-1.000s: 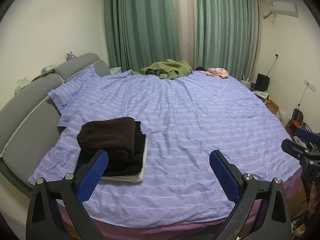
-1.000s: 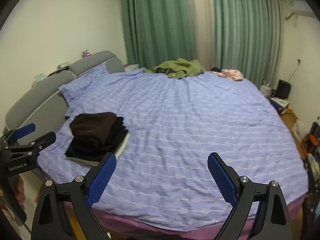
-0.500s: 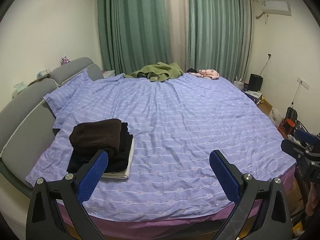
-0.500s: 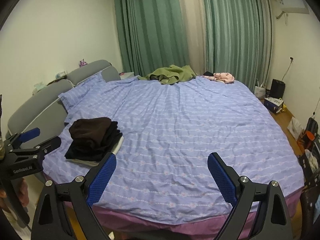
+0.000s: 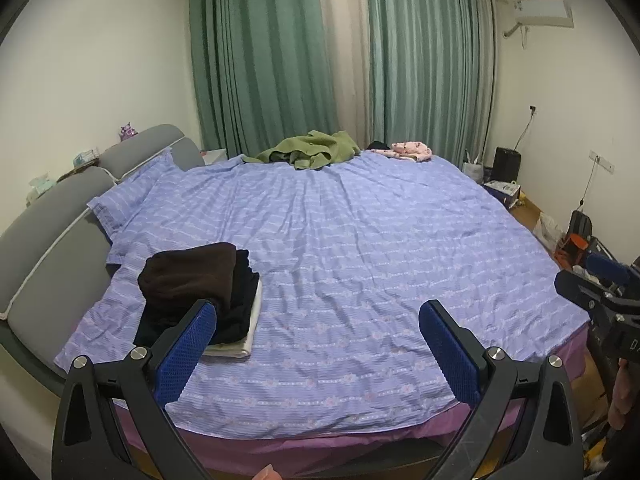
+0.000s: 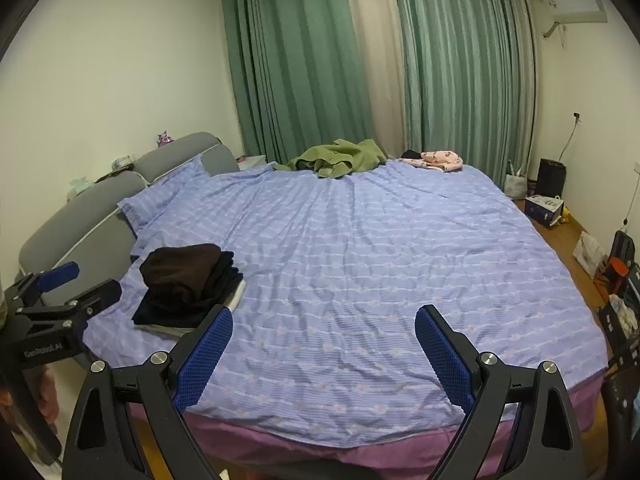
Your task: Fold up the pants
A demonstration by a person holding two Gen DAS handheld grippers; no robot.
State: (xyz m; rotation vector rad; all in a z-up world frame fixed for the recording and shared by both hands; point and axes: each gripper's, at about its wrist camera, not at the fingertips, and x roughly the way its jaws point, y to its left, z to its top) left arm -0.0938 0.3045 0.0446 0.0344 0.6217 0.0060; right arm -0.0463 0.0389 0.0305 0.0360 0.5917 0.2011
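Note:
A stack of folded dark clothes point(image 5: 200, 288) with a brown piece on top lies on the near left of the bed point(image 5: 360, 248); it also shows in the right wrist view point(image 6: 188, 284). A crumpled green garment point(image 5: 312, 154) lies at the bed's far side, also seen in the right wrist view point(image 6: 340, 158). My left gripper point(image 5: 316, 334) is open and empty, held off the bed's near edge. My right gripper point(image 6: 324, 340) is open and empty, also short of the near edge. Each gripper shows at the edge of the other's view.
A pink garment point(image 5: 412, 150) lies at the far right of the bed. A grey headboard point(image 5: 60, 216) runs along the left. Green curtains point(image 5: 340, 60) hang behind. Boxes and bags point(image 6: 548, 204) stand on the floor at the right.
Both grippers have drawn back and up from the bed, so more of the bed and room shows. Both stay open and empty.

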